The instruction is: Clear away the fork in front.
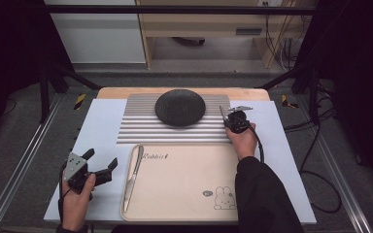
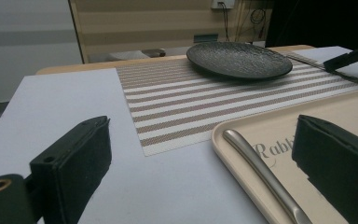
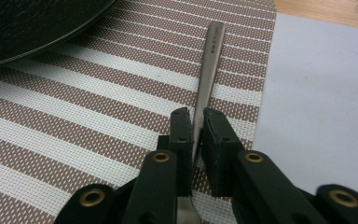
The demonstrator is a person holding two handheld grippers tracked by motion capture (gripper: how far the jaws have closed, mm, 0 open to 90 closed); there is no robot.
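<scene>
Right gripper [image 3: 193,126]: seen in its own view clamped on a slim metal utensil [image 3: 208,70], jaws pressed to either side of the handle; the handle end is laid on the striped placemat [image 3: 74,121] at its right edge, just beside the bare desk [image 3: 321,102]. Which kind of utensil it is cannot be told, the working end being hidden under the jaws. In the high view the same gripper [image 1: 229,118] is placed at the mat's right edge, right of the black plate [image 1: 180,108].

Left gripper [image 1: 100,162]: jaws held wide apart, nothing between them, hovering by the desk's front left corner, just left of the beige tray [image 1: 184,189].

Knife [image 1: 134,175]: silver, laid lengthwise along the tray's left rim; in the left gripper view its handle [image 2: 256,170] is shown between the open jaws, farther off.

Tray: printed with script lettering and a rabbit drawing.

Plate: dark, rough-textured, round, set on the mat's far middle
</scene>
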